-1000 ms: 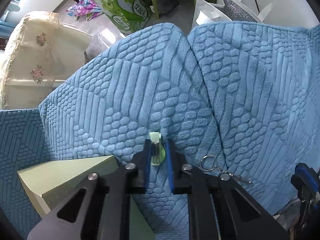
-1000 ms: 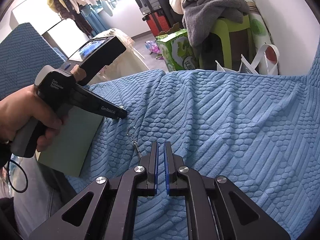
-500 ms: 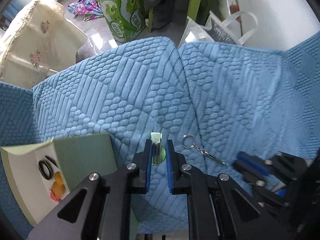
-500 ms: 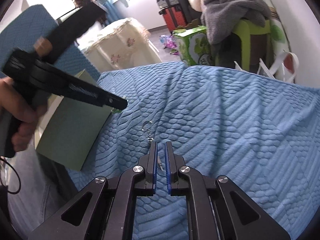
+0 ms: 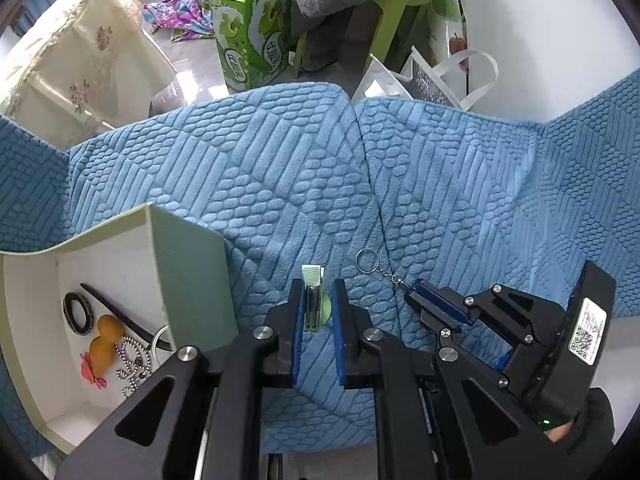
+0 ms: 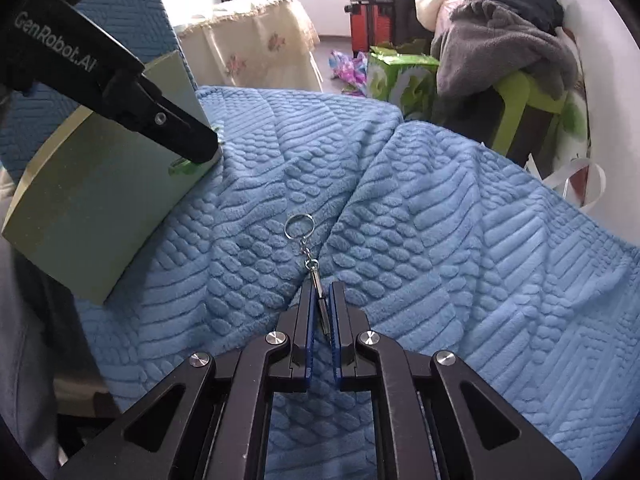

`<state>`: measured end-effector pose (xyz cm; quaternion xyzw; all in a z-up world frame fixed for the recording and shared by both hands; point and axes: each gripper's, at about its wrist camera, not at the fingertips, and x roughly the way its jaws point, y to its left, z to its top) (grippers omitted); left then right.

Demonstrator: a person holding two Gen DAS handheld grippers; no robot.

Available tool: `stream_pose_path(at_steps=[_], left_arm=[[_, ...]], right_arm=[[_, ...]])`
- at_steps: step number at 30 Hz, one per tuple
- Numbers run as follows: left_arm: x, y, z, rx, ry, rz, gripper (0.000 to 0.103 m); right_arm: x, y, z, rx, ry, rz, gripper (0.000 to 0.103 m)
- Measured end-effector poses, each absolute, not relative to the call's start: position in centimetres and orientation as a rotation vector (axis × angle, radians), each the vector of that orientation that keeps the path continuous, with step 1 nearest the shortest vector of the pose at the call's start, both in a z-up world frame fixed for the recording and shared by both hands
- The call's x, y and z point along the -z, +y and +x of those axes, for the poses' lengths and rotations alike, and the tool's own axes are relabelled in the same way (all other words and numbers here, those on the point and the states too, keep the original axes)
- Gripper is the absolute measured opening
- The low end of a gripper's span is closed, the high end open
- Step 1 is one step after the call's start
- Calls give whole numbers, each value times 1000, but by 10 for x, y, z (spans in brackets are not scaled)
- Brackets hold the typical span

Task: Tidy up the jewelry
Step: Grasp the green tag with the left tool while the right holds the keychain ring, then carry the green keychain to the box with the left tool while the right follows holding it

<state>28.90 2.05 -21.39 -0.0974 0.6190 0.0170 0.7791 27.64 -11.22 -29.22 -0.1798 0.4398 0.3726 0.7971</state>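
**Box open at the left, both grippers holding pieces over the blue cover**

An open pale-green box (image 5: 188, 280) with a white inside sits at the near left on the blue textured sofa cover (image 5: 280, 168). In the left wrist view its contents show: a black ring-shaped bangle (image 5: 78, 314), a long dark hair stick (image 5: 120, 318) lying slantwise, an orange gourd-shaped charm (image 5: 105, 344), a small pink flower piece (image 5: 90, 372), a silver bead chain (image 5: 134, 364) heaped at the near side, and part of a thin metal hoop (image 5: 158, 338) against the right wall. The bead chain touches the gourd charm and lies over the hoop's edge.

The left gripper (image 5: 316, 308) hangs just right of the box, and its fingers pinch a green hair clip (image 5: 313, 292) with a pale ribbed tip that sticks out past the fingertips. In the right wrist view the same gripper's tip is against the box's outer corner, with a bit of green showing under it.

The right gripper (image 6: 322, 312) holds its fingers almost closed on the slim metal pendant of a keychain (image 6: 308, 248). The chain and split ring (image 6: 299, 226) trail forward from the fingertips and lie on the cover, in the seam between two cushions.

Far behind stand a green carton (image 5: 252, 32), a lime stool (image 6: 532, 96) piled with grey clothing (image 6: 500, 48), and a lace-covered piece of furniture (image 5: 80, 60).
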Motion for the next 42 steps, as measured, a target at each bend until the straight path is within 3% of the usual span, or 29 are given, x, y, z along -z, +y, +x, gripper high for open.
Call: stream_pose_path(at_steps=[18,35,42], left_arm=[[171,26,236,19,1115,-283,13],[46,88,192,-30,849,-290,13],[18,131,161,-91,762,-288,13]], right_arm=[[248,-134,262,-659,1015,-234,3],[75,-85,245,-676,751,-131,3],[35,-55,227,-693,657,-104,3]])
